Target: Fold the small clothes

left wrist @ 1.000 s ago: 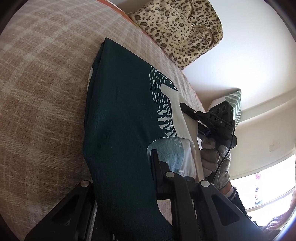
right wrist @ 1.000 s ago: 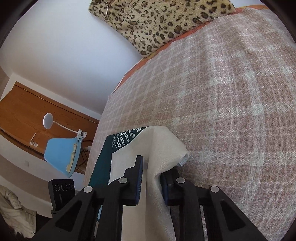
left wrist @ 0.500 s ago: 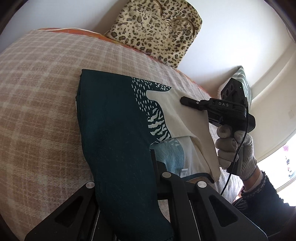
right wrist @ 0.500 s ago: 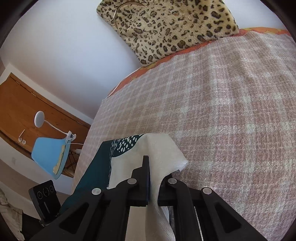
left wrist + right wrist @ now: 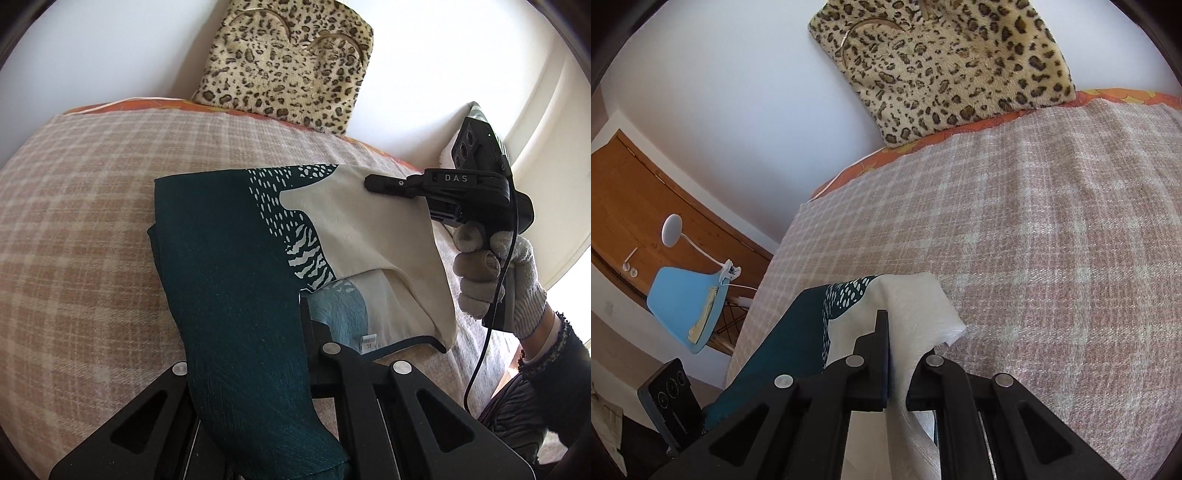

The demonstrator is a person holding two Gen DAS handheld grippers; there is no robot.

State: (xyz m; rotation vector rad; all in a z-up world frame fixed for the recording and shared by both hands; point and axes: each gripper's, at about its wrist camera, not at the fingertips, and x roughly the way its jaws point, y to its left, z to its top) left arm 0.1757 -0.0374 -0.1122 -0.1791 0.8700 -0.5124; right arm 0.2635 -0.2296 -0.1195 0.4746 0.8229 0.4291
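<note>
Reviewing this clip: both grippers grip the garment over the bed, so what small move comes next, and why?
Probably lower both grippers to lay the garment flat on the blanket: the left gripper and right gripper hold it pinched and raised, near edge sagging.

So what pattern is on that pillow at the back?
Leopard spots on the pillow, clearest in the right wrist view.

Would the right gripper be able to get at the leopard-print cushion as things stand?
Probably not at once: the right gripper is shut on the garment, so it would have to let go first. Otherwise the way looks free, with only bare checked blanket between it and the leopard-print cushion.
</note>
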